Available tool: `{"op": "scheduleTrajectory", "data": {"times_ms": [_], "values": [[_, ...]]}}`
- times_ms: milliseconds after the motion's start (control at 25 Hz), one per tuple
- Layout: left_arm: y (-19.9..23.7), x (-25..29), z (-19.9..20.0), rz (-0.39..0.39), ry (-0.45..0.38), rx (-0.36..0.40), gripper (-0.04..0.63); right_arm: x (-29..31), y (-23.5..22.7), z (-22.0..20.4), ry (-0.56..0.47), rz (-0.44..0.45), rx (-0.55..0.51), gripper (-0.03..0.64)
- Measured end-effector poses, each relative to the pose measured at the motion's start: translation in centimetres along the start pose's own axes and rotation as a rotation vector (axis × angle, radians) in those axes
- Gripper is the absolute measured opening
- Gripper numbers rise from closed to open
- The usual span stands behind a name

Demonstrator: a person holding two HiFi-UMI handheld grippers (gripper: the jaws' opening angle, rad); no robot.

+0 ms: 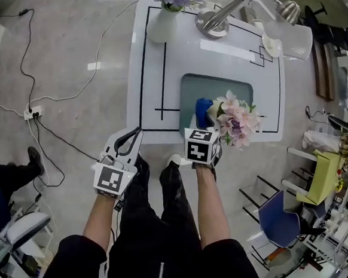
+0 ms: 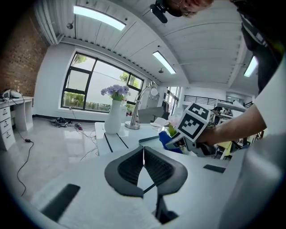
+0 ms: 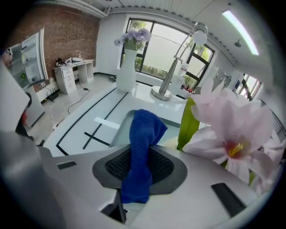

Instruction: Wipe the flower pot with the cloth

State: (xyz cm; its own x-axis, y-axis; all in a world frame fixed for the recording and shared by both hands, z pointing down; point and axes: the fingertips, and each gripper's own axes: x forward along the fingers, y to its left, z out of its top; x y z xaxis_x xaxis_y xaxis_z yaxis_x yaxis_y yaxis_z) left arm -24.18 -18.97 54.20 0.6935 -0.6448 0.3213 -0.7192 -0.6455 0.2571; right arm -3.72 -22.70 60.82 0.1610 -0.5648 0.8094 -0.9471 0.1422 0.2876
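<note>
Pinching a blue cloth (image 3: 142,134) between the right gripper's (image 3: 142,166) fingers (image 3: 166,164), over the sunken basin (image 1: 217,81) of the white table (image 1: 209,57), touching the left side of the pink-blossomed flower pot (image 1: 235,120). Holding the left gripper (image 2: 143,160) off the table's near-left corner, fingers pressed together on nothing.

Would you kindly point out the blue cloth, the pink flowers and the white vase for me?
blue cloth (image 3: 142,134): right gripper view, on its bunched upper part.
pink flowers (image 1: 238,119): head view, on the middle of the bunch.
white vase (image 1: 164,25): head view, on the vase's body below the purple blooms.
</note>
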Motion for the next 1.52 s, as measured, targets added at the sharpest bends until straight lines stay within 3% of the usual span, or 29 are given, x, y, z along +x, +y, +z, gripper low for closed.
{"op": "scheduleTrajectory", "data": {"times_ms": [280,640,800,920,1040,1520], "values": [[0.1,1.1,-0.3,-0.019,0.012,0.007,0.015,1.1,-2.3,-2.2,0.048,-0.042,-0.058,0.097],[-4.0,2.9,-0.2,-0.051,0.022,0.028,0.015,-1.1,-3.5,-5.4,0.088,0.045,-0.262,0.097],[-6.3,3.4,-0.5,-0.059,0.030,0.024,0.015,-4.7,-2.7,-6.8,0.060,0.115,-0.420,0.097],[-7.9,3.9,-0.8,-0.064,0.039,0.031,0.015,-4.7,-2.8,-10.0,0.116,0.150,-0.507,0.097],[-9.6,4.0,-1.1,-0.065,0.047,0.036,0.015,-3.2,-4.8,-12.1,0.130,0.119,-0.473,0.097],[-13.5,3.7,-1.1,-0.001,0.061,0.075,0.015,-0.7,-10.4,-12.7,0.076,0.100,-0.277,0.097]]}}
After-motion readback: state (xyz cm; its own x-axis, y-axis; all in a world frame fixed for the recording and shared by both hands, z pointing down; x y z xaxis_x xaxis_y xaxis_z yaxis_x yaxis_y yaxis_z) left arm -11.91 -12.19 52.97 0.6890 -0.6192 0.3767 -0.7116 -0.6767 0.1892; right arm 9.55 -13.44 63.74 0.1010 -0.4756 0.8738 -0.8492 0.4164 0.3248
